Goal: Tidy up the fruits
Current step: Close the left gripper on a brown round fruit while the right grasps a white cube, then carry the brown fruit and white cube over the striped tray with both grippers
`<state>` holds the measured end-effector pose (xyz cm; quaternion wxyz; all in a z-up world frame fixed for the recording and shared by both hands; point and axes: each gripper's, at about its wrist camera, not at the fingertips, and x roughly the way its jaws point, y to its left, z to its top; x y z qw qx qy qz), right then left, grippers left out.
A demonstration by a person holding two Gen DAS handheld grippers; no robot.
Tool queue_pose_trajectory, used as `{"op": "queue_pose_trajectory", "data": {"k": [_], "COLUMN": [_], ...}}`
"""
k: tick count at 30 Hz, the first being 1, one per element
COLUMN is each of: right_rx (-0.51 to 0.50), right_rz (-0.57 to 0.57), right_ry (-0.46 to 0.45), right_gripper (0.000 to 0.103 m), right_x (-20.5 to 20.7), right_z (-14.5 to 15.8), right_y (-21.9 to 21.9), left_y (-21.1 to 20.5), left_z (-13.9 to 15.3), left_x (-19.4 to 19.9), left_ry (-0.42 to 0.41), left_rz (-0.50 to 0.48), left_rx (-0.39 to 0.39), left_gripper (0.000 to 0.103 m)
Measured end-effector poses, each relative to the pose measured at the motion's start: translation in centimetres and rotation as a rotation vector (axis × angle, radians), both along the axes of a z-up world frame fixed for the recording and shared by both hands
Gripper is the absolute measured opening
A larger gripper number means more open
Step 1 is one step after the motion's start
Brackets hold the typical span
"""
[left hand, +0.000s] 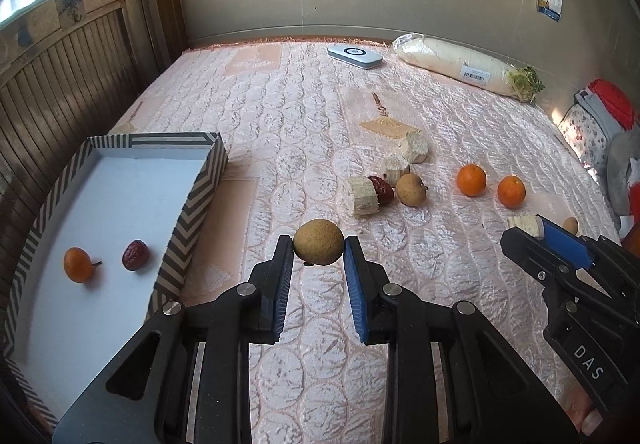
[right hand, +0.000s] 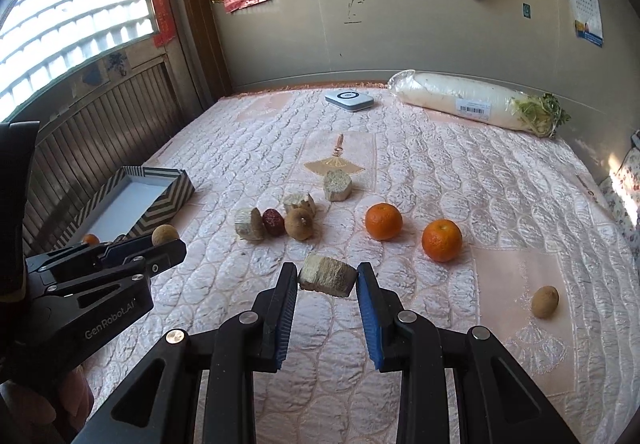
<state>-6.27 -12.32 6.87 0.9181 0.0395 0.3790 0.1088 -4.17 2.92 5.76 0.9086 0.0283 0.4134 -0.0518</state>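
Note:
My left gripper (left hand: 319,248) is shut on a brown longan (left hand: 318,247), held above the pink bedspread just right of the striped box (left hand: 200,188). The box holds a small orange (left hand: 78,264) and a red date (left hand: 135,255). My right gripper (right hand: 327,276) is shut on a pale sugarcane chunk (right hand: 327,275). On the spread lie two oranges (right hand: 383,221) (right hand: 441,240), a second longan (right hand: 299,224), a red date (right hand: 272,222), several sugarcane chunks (right hand: 249,225) and a third longan (right hand: 544,301) at the right.
A wrapped white radish (right hand: 460,100) and a white device (right hand: 349,99) lie at the far edge by the wall. A wooden panel wall runs along the left behind the box. Pillows and cloth (left hand: 608,124) sit at the right edge.

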Motion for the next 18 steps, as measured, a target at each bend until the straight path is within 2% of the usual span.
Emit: {"op": "queue_pose_trajectory", "data": {"k": [18], "right_rx": [-0.021], "right_rz": [0.088], "right_ry": [-0.022], "right_gripper": [0.029], "right_x": [-1.3], "right_z": [1.0], "right_y": [3.9], "left_y": [2.4], "left_z": [1.3], "left_x": [-1.7], "left_ry": [-0.034], "left_rz": [0.049], "left_rx": [0.008], "left_gripper": [0.025]}}
